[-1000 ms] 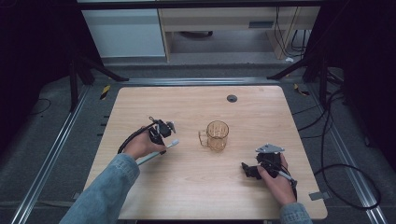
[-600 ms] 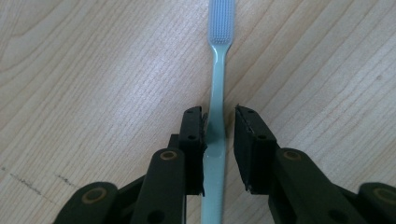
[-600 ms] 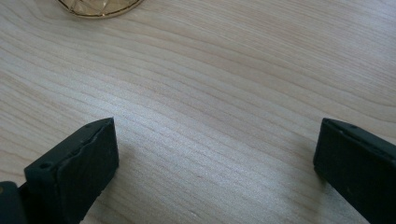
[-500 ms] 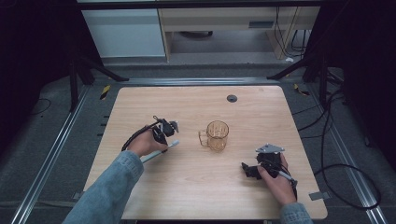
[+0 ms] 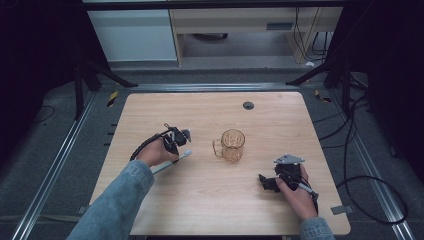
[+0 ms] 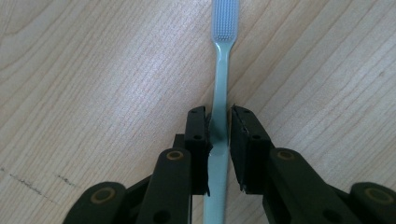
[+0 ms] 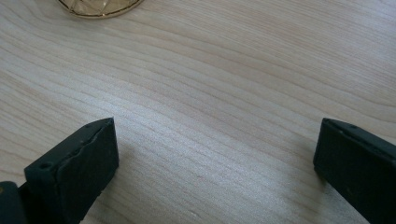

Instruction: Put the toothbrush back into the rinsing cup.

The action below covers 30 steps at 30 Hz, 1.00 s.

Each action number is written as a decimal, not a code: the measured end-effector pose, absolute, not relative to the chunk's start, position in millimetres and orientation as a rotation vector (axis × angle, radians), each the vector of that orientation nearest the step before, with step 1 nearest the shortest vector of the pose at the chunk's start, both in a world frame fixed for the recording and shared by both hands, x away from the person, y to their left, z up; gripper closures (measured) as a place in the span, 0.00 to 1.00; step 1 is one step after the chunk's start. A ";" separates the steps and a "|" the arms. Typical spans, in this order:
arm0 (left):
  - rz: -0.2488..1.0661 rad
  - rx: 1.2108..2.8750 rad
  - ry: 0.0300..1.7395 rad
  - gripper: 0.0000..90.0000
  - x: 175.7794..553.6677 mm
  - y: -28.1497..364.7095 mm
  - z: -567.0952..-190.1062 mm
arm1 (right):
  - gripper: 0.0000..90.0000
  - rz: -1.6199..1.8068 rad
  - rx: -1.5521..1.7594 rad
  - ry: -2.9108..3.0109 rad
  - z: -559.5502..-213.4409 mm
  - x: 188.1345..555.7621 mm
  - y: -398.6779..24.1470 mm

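A pale blue toothbrush (image 6: 219,70) lies flat on the wooden table (image 5: 210,205), bristle head pointing away from the camera. My left gripper (image 6: 217,112) is shut on its handle, both pads pressing the sides. In the high view the left gripper (image 5: 176,150) points down at the toothbrush (image 5: 184,155) left of centre. An amber glass mug (image 5: 232,145) stands upright mid-table, handle to the left. My right gripper (image 5: 267,181) rests low at the front right, open, jaws towards the left. In the right gripper view the right gripper (image 7: 217,126) has only bare wood between its jaws, with the mug (image 7: 100,7) base at the top edge.
A dark round grommet (image 5: 248,105) sits near the table's far edge. Cables trail from both grippers, the right one looping onto the floor (image 5: 370,200). Metal rails run along both table sides, and white cabinets (image 5: 135,35) stand beyond the far edge.
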<state>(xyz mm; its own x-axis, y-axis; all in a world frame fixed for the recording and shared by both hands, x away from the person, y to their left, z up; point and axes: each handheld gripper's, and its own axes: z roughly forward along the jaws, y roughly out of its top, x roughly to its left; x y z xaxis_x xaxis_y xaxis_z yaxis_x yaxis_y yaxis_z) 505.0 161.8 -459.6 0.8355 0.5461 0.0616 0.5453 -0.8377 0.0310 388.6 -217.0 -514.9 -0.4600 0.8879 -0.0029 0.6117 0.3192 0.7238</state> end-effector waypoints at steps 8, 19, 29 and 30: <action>0.086 3.002 0.897 0.86 506.3 160.9 -462.5 | 0.00 0.936 1.330 2.190 -514.9 388.6 -217.0; 0.104 2.985 0.909 0.88 505.9 162.9 -461.6 | 0.00 0.935 1.329 2.190 -514.9 388.6 -217.0; 0.210 2.799 0.904 0.88 491.1 166.9 -426.2 | 0.00 0.934 1.332 2.189 -514.9 388.5 -217.0; 0.223 2.779 0.906 0.88 489.6 166.8 -423.6 | 0.00 0.935 1.331 2.190 -514.9 388.5 -216.9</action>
